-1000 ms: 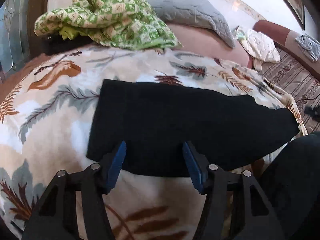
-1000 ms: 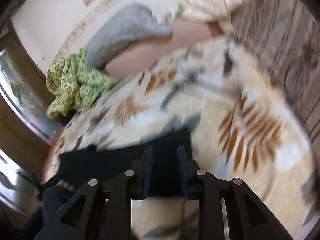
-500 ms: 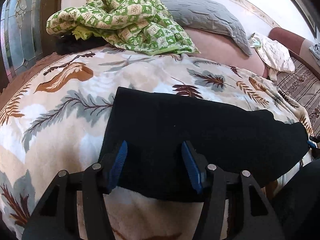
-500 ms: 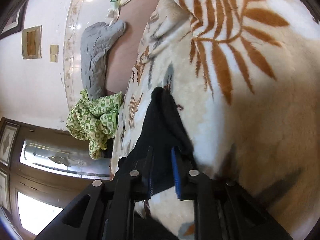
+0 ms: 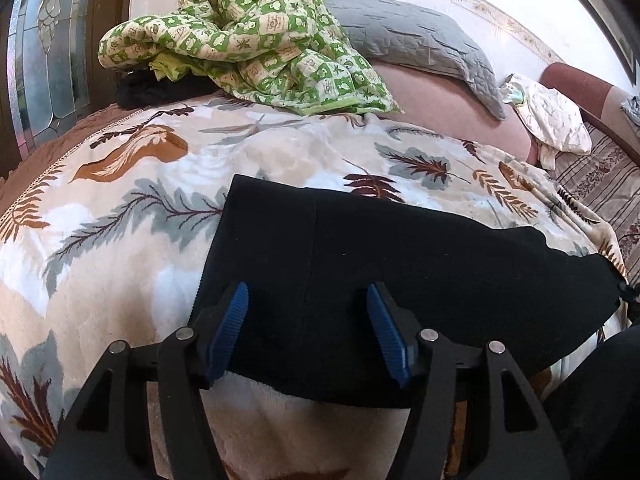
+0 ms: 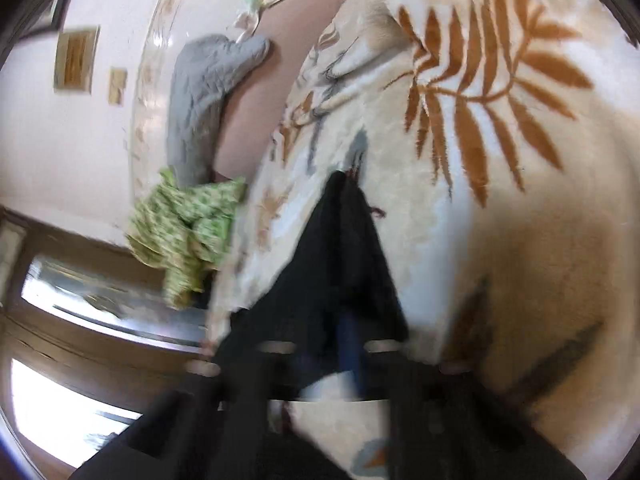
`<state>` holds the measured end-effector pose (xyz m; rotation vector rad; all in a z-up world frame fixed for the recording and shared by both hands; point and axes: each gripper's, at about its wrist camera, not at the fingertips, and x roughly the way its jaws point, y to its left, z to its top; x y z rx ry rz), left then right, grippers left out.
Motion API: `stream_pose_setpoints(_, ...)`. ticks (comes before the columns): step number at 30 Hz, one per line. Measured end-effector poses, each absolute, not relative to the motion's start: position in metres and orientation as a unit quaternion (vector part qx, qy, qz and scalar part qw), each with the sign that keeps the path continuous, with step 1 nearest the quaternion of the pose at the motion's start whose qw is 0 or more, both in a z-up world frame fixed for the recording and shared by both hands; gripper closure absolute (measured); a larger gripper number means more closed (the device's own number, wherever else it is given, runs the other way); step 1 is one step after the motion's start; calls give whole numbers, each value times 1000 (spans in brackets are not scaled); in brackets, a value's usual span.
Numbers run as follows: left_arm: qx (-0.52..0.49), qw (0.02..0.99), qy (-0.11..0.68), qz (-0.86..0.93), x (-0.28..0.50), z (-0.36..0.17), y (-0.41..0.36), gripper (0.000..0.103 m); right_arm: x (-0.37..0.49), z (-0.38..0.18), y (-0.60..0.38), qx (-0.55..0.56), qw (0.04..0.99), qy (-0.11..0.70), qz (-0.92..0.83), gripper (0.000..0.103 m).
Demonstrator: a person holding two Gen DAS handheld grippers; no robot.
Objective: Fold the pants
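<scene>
Left tongs (image 5: 306,320) wide, now further over pants (image 5: 400,272); right tongs (image 6: 320,364) blurred, cannot tell grip. Fold imminent.

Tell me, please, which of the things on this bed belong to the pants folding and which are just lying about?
For the job:
black pants, laid flat on the leaf-print blanket
left gripper, open over the near edge
right gripper, blurred, at the other end

Lying about:
green checked quilt
grey pillow
crumpled white cloth
</scene>
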<state>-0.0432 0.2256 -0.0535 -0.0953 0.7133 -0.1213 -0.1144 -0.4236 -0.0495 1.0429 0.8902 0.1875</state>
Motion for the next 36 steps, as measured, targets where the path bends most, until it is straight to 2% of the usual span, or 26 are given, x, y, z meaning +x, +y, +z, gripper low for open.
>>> stream_pose_setpoints(6, -36, 929, 362, -64, -37, -54, 231, 49, -142, -34, -410, 438, 794, 418, 55, 100)
stream_pose_setpoints(11, -37, 930, 361, -62, -36, -54, 235, 49, -147, -58, -416, 458, 782, 420, 45, 100)
stream_pose_setpoints(17, -39, 935, 350, -49, -39, -56, 233, 49, -139, -47, -407, 374, 825, 420, 53, 100)
stream_pose_setpoints(23, -33, 936, 348, -36, -42, -54, 228, 48, -152, -49, -423, 420, 812, 406, 21, 98)
stream_pose_setpoints(24, -33, 936, 350, -33, -44, -52, 228, 48, -157, -39, -425, 396, 826, 399, -17, 90)
stream_pose_setpoints(25, -30, 936, 350, -33, -46, -49, 226, 48, -162, -25, -425, 358, 846, 389, -58, 88)
stream_pose_setpoints(28, -16, 943, 330, -44, -59, -37, 217, 48, -159, 3, -414, 299, 882, 358, -66, 88)
stream_pose_setpoints(30, -14, 950, 302, -74, -66, -27, 208, 41, -144, 21, -387, 228, 909, 346, -33, 88)
stream_pose_setpoints(32, -21, 949, 303, -89, -61, -26, 204, 39, -124, 20, -361, 177, 916, 360, 16, 87)
stream_pose_setpoints(34, -40, 936, 341, -79, -44, -41, 209, 39, -104, 5, -333, 107, 916, 385, 40, 88)
stream_pose_setpoints(36, -35, 932, 356, -57, -37, -58, 215, 38, -88, -28, -319, 61, 896, 439, 31, 89)
